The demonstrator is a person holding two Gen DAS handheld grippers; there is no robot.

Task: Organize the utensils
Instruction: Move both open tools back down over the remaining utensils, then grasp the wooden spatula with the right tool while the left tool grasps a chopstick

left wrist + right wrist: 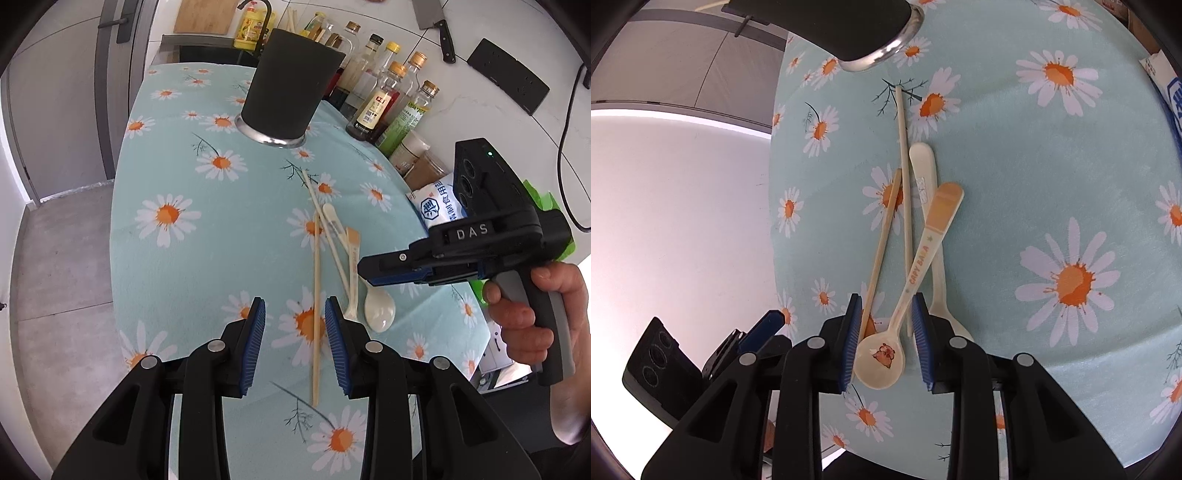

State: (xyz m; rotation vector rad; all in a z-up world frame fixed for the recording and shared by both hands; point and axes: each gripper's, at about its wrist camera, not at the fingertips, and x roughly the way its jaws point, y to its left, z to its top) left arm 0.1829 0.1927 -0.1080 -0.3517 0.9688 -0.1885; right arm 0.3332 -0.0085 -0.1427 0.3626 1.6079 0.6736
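A black utensil holder [291, 92] [849, 22] stands at the far end of the daisy tablecloth [207, 258]. Two chopsticks and two spoons lie crossed in a pile at mid-table. My left gripper [295, 301] hangs open over the long chopstick [316, 295], which runs between its fingers untouched. The right gripper [364, 271] [886, 297], held by a hand, is open above the bowl of the capybara spoon [879, 362]. The plain white spoon [379, 310] [921, 162] lies beside it, its bowl partly hidden in the right wrist view. The left gripper [772, 317] shows at lower left there.
Several sauce bottles [380, 107] and a salt bag [439, 206] line the table's right side. A cleaver [439, 33] and a black socket strip [506, 79] hang on the white wall. The table's left edge [118, 229] drops to grey floor.
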